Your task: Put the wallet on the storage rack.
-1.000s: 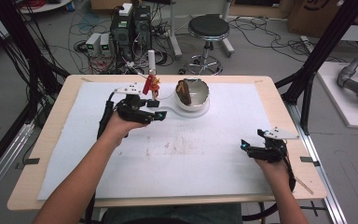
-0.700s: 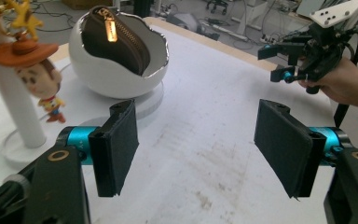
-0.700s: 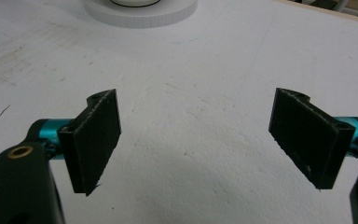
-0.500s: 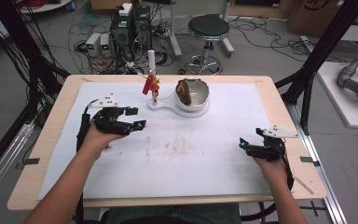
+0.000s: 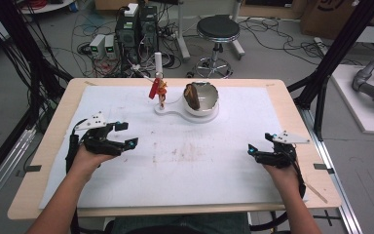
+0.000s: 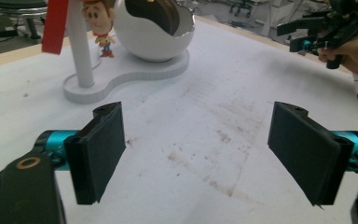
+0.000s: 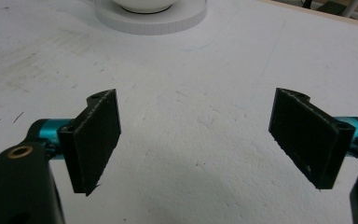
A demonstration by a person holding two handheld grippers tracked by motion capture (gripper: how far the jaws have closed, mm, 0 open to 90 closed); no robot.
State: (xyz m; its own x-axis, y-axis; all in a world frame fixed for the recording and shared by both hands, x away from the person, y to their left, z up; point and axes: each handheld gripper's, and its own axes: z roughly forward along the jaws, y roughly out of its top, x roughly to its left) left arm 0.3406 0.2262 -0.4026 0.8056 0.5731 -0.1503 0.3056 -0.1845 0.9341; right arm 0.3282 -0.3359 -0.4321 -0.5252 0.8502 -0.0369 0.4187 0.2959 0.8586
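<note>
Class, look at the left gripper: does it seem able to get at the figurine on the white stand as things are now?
Probably yes. The left gripper is open with nothing between its jaws, and only bare cloth lies between it and the figurine. The post and its red tag crowd the figurine.

Far side of the table (image 5: 292, 97), middle: a flat stand (image 5: 173, 111) sits on the mat (image 5: 199, 165). On its left end a post (image 5: 158, 66) stands upright, with a small figure (image 5: 161, 90) just beside it and a tag (image 5: 153, 88) hanging on the post's left. On the stand's right end sits a cracked egg-shaped bowl (image 5: 202, 100) with something tucked inside, leaning at its left wall. Nearer the person, the left gripper (image 5: 126, 141) rests at the mat's left side, the right gripper (image 5: 250, 152) at its right, well apart, bare mat between them. Behind the table on the floor stands a stool (image 5: 217, 29), right of a stack of boxes (image 5: 136, 24).
</note>
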